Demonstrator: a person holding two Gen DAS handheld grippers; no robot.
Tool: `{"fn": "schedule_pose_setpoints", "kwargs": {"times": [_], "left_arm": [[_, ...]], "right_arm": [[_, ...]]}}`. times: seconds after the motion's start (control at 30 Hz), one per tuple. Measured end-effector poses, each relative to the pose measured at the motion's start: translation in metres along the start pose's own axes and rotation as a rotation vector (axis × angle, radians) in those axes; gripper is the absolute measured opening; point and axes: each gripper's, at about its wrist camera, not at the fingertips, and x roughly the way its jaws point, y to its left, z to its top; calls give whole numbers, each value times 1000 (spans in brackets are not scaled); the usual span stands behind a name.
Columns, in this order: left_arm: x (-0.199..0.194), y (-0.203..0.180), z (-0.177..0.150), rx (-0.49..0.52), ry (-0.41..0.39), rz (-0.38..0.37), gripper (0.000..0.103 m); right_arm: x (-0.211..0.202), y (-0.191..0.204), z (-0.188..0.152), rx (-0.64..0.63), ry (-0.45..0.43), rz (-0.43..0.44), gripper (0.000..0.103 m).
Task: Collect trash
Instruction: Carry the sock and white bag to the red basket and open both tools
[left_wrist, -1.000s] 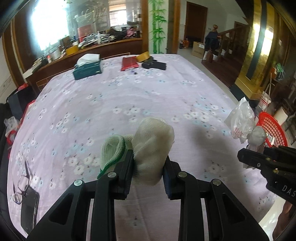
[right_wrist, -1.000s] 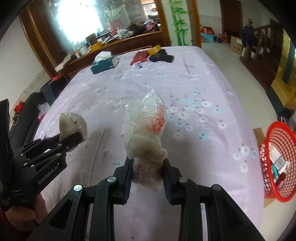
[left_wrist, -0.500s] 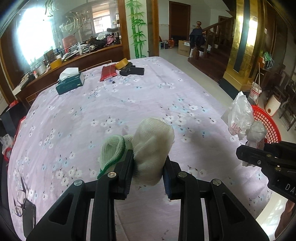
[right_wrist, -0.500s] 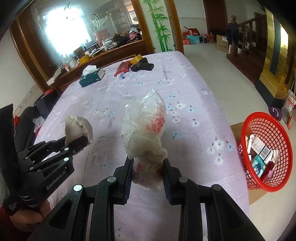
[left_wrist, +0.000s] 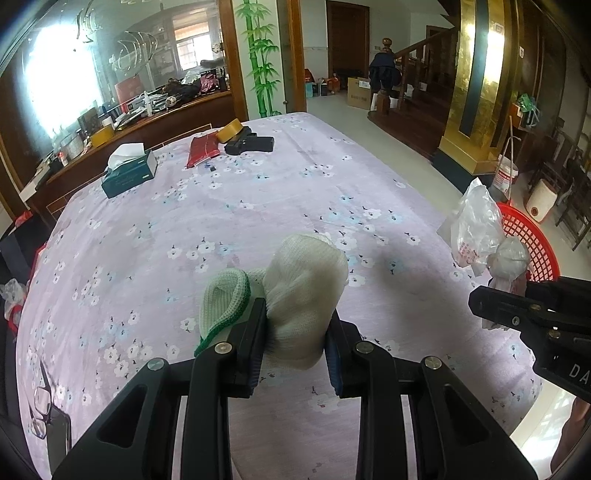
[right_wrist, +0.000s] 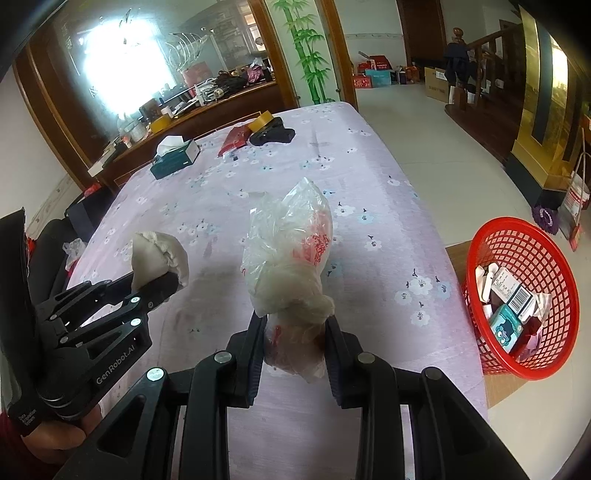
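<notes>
My left gripper (left_wrist: 295, 332) is shut on a balled white knit glove (left_wrist: 303, 291) with a green cuff, held above the table; it also shows in the right wrist view (right_wrist: 159, 258). My right gripper (right_wrist: 295, 332) is shut on a knotted clear plastic bag (right_wrist: 291, 254) with red print, held above the table near its right edge; the bag also shows in the left wrist view (left_wrist: 476, 229). A red mesh basket (right_wrist: 546, 254) with several cartons in it stands on a low stand right of the table; it also shows in the left wrist view (left_wrist: 532, 236).
The table has a lilac flowered cloth (left_wrist: 258, 206). At its far end lie a green tissue box (left_wrist: 129, 173), a red packet (left_wrist: 201, 149), a tape roll (left_wrist: 229, 129) and a black item (left_wrist: 251, 144). Glasses on a phone (left_wrist: 48, 417) lie near left.
Both grippers have moved to the right along the table with their loads. The red basket has come into fuller view on the right.
</notes>
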Motion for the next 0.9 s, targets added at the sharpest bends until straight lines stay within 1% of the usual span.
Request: {"fn": "schedule_pose_setpoints", "kwargs": {"times": [0.6, 0.9], "left_arm": [[6, -17, 5, 43, 2, -19, 27], [8, -33, 9, 76, 2, -39, 27]], "right_arm": [[-8, -19, -3, 41, -10, -16, 32], [-15, -34, -7, 75, -21, -31, 32]]}}
